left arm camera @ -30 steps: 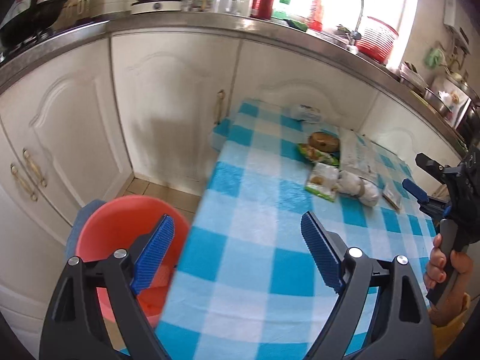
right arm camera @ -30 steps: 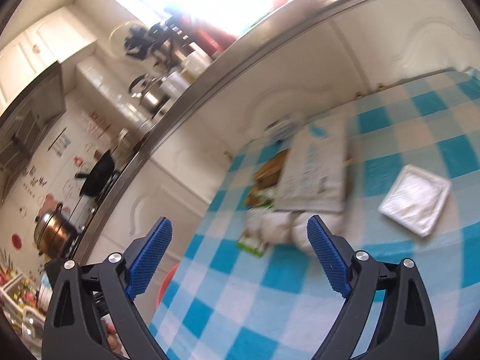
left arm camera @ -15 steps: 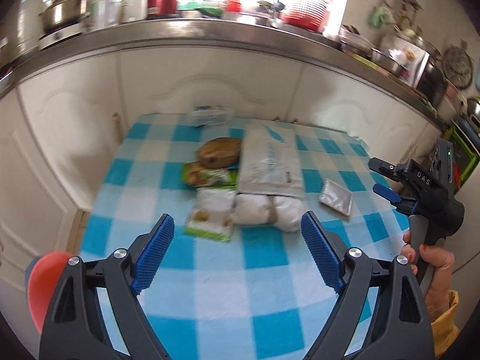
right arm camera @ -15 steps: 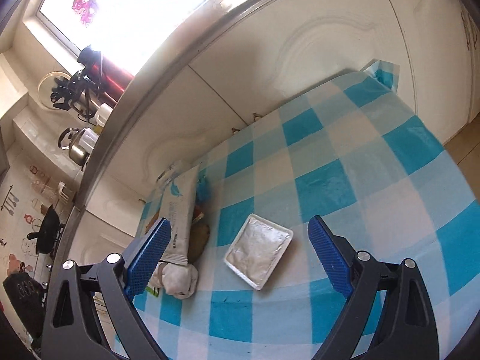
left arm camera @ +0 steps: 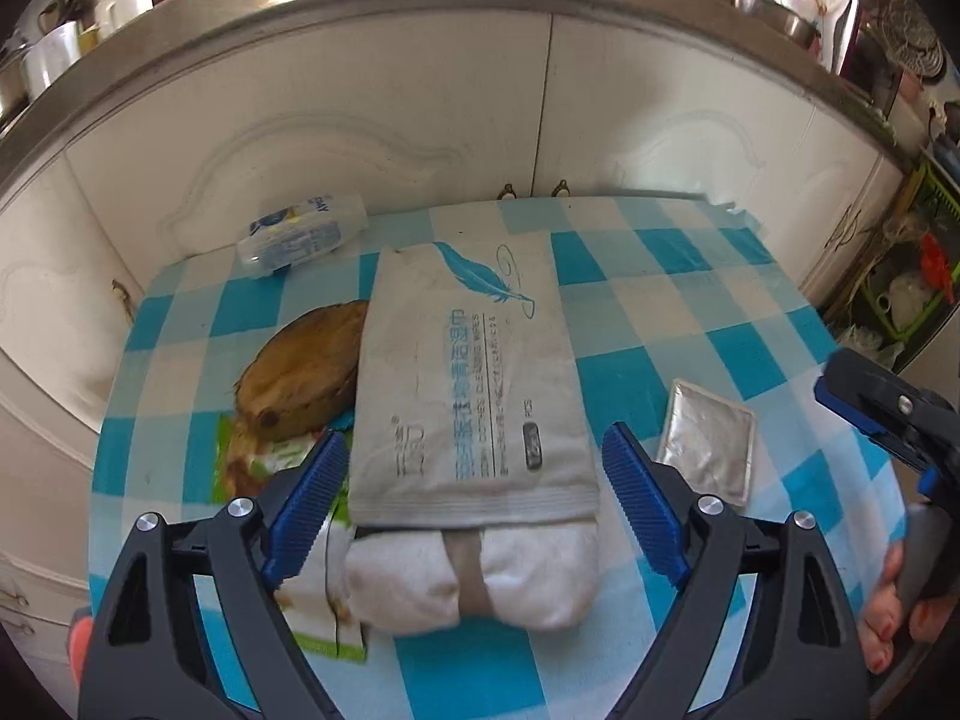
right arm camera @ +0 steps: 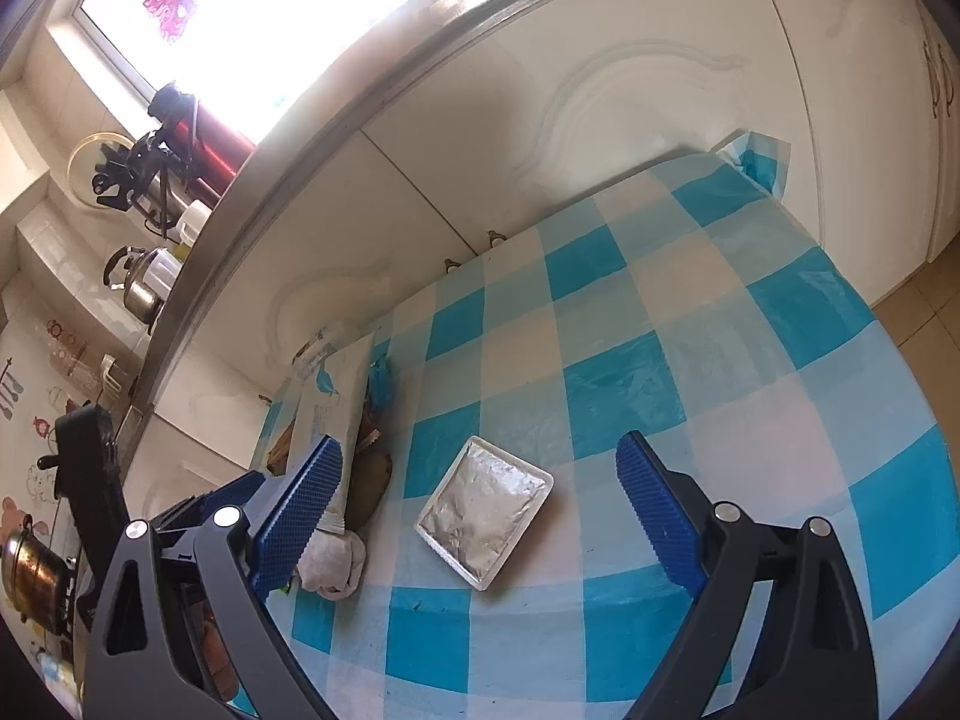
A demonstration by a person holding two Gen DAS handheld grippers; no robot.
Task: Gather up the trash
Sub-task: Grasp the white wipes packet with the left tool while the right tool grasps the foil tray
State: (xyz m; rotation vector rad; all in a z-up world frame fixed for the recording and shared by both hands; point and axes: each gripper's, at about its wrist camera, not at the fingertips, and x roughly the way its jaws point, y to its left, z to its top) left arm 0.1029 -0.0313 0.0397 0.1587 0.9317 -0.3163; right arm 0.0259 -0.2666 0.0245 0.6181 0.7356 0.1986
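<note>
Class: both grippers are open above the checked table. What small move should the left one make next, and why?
Probably lower the left gripper and close it on the white bundle. Its open jaws already straddle the bundle, which lies nearest, partly under the wipes pack.

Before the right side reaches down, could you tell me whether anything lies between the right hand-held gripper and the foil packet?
Nothing visible does. The right hand-held gripper is open above the foil packet, which lies alone on the checked tablecloth, apart from the wipes pack pile.
</note>
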